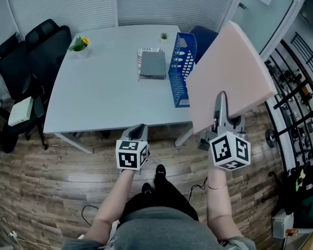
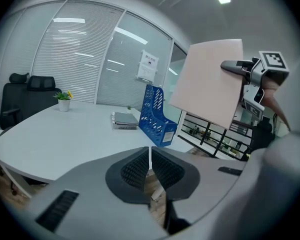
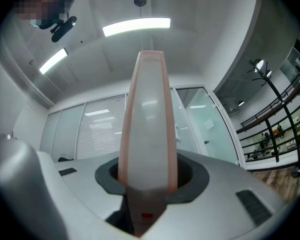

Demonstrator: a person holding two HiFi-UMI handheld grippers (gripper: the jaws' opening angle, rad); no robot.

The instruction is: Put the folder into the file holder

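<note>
A thick pink folder (image 1: pixel 229 74) is held up in the air to the right of the table, and my right gripper (image 1: pixel 220 107) is shut on its lower edge. In the right gripper view the folder (image 3: pixel 149 129) stands edge-on between the pads, pointing up toward the ceiling. The blue file holder (image 1: pixel 180 69) stands upright on the white table (image 1: pixel 99 92) near its right edge, left of and beyond the folder. My left gripper (image 1: pixel 137 129) hovers off the table's near edge, shut and empty. Its view shows the file holder (image 2: pixel 157 116), the folder (image 2: pixel 210 81) and the right gripper (image 2: pixel 255 79).
A grey notebook on a stack of papers (image 1: pixel 153 64) lies just left of the file holder. A small yellow-flowered plant (image 1: pixel 81 43) and a tiny green plant (image 1: pixel 164 36) stand at the far edge. A black chair (image 1: pixel 31 51) is at the left. Railings (image 1: pixel 297 87) are at the right.
</note>
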